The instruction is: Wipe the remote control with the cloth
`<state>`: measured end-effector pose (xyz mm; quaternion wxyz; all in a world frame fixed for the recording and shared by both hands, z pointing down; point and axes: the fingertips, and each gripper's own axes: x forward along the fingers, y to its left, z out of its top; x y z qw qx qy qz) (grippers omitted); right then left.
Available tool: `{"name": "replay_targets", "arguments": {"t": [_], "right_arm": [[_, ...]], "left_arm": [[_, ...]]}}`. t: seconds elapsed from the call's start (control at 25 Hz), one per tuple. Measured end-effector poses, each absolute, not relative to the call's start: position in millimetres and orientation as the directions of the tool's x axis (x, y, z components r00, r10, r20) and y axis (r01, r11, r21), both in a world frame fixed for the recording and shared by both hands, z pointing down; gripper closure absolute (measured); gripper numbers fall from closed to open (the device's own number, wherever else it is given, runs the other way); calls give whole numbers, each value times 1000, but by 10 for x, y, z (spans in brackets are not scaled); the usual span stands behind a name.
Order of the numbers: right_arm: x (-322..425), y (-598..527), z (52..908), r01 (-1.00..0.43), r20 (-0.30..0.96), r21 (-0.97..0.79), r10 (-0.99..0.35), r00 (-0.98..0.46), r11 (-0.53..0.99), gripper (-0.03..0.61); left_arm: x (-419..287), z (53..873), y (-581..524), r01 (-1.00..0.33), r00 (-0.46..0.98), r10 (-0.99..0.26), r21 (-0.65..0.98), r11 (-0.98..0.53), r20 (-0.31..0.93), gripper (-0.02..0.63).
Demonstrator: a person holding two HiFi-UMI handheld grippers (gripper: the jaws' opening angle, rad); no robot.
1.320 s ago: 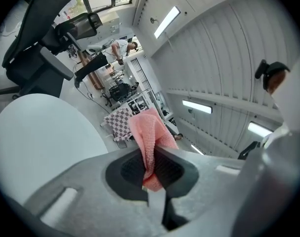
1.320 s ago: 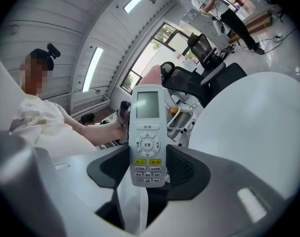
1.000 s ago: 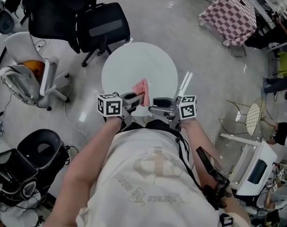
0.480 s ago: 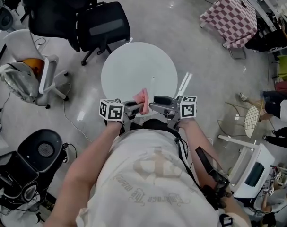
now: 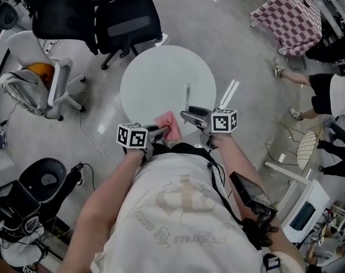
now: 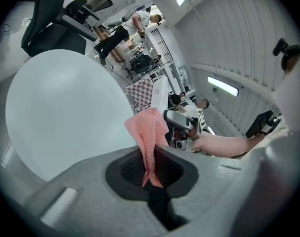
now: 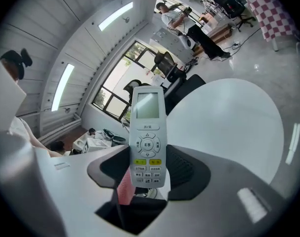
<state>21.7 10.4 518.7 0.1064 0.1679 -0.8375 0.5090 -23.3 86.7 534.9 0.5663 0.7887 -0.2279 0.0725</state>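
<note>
**Cloth + remote both in hand, wipe not begun**

Tool state: left gripper [image 6: 150, 164] is clamped narrow on the tail of the pink cloth [image 6: 149, 137]. The rest of the cloth fans out loose above the jaws. Right gripper [image 7: 149, 171] stands wide, pads pressed on the lower, button end of the white remote control [image 7: 148, 142]. The screen end sticks up free beyond the jaws.

Location: in the head view the cloth [image 5: 167, 125] hangs at the near rim of the round white table [image 5: 155, 78], just beside the right gripper's jaws. Can't tell if the cloth touches the remote yet. A pink patch shows behind the remote's lower end in the right gripper view, prob. the cloth.

Handling, my read:
- Remote: light, rigid plastic w/ a smooth casing, so likely to slip or pivot if pushed sideways. The grip low on the body leaves the screen + upper keys open for wiping. I'd keep strokes along its length, toward the jaws.
- Cloth: soft, limp, textured weave, no stiffness of its own. Only the bunched part near the jaws will press; the free flap will just drag.

Vs. 1 s ago: same holds on both sides. The cloth was over the near part of the tabletop and is now back at the rim. The left gripper sits lower in frame, and the right one has swung so its jaws are higher than the left's.
</note>
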Motion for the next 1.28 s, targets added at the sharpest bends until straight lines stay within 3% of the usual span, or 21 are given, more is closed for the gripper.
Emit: {"name": "replay_targets", "arguments": {"t": [0.2,0.52,0.84,1.28], "right_arm": [[384,-7,5835,-538,568,-710,-83,-819,454,339],[181,-200,6479,-575,776,-519,67,-627,633,339],[11,-482,6804,-428,933,-236,81,-351,872,341],[615,-412,6810,-227,969,-152,100,-228,962,339]], "left_arm": [[-412,5513,790,-508,834,-353,840,-190,424,595],[-770,5614,795,-577,748,-453,812,-82,486,595],[-977,5728,813,-595,698,-503,803,-12,510,595],[-368,5426,871,-637,646,-542,771,3,537,595]]}}
